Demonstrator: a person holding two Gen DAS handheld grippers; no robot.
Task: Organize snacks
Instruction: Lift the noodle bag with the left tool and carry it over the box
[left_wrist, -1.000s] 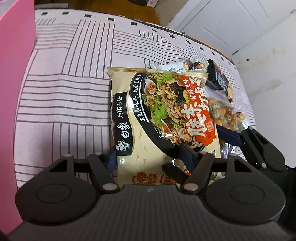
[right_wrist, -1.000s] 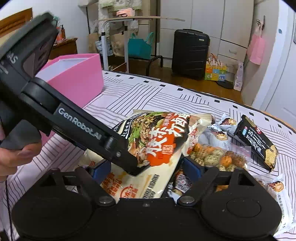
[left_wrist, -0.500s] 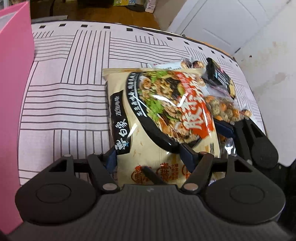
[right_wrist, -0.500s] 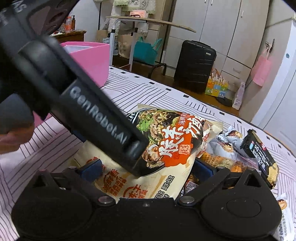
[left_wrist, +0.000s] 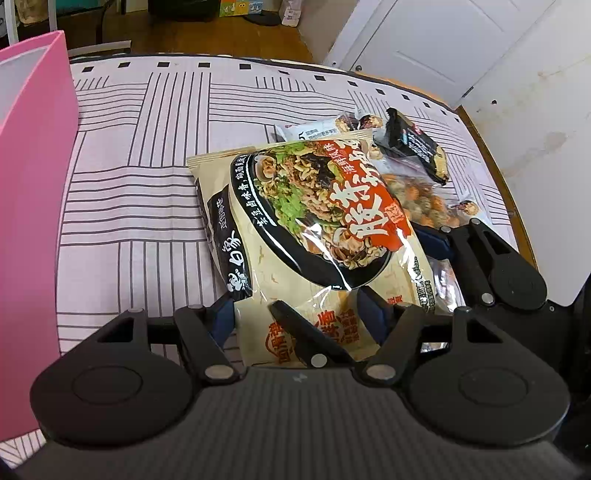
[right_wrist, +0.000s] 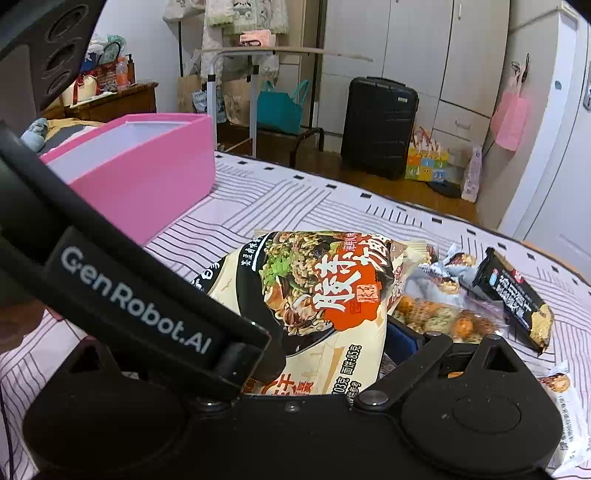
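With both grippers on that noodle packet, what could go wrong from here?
1. The left gripper and right gripper both straddle the beige instant-noodle packet; opposing pulls could tear or crush it.
2. The packet overlaps the clear bag of round snacks, which could be dragged along.
3. The open pink box sits apart; the glossy packet could slip in transit.

A wooden floor runs behind the striped, pale pink table covering, and tall white wardrobe doors line the far wall. A black suitcase stands upright before them, near a teal bag under a small white-legged side table. A pink bag hangs on the white door at right, and a dark wooden dresser sits far left.
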